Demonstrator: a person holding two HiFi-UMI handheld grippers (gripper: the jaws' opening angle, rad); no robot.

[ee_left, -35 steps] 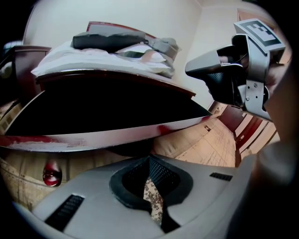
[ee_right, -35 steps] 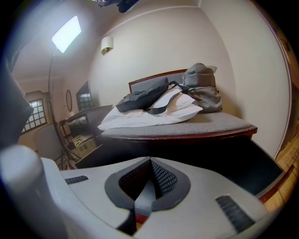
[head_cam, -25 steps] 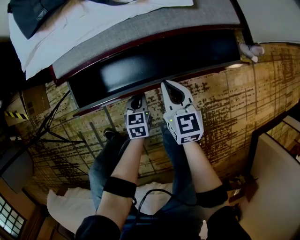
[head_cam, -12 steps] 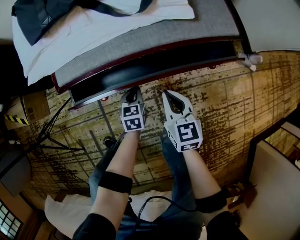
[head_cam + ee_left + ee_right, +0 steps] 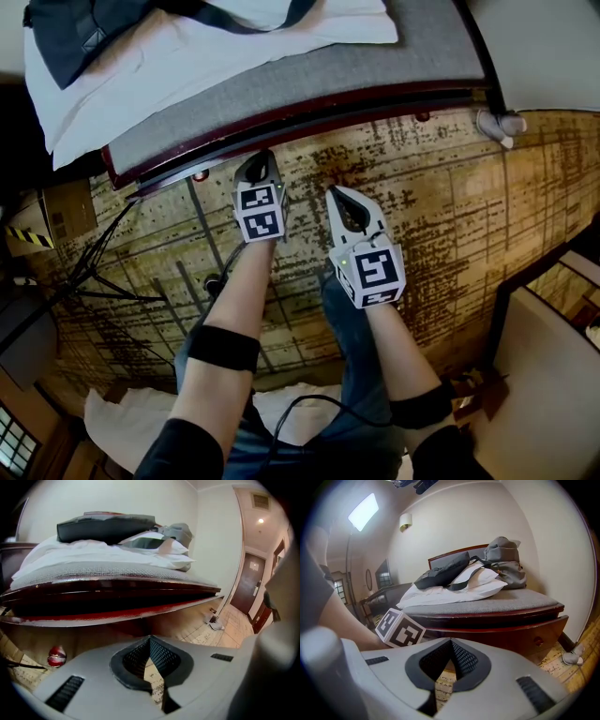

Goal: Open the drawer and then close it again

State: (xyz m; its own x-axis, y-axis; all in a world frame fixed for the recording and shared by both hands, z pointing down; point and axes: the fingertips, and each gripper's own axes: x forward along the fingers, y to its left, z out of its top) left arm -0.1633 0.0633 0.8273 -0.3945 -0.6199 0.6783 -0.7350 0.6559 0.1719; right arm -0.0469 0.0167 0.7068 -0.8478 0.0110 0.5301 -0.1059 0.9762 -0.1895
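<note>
Left hand-held gripper (image 5: 260,163) at drawer (image 5: 506,637)

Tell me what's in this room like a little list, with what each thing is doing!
place: bedroom with a patterned floor
bed: grey top, white pillow and dark bag lying on it
drawer: under the bed, almost shut, a thin dark gap left
knob: round and red, on the drawer front
left gripper: shut, empty, tip right at the drawer front
right gripper: shut, empty, over the floor, apart from the drawer
</note>
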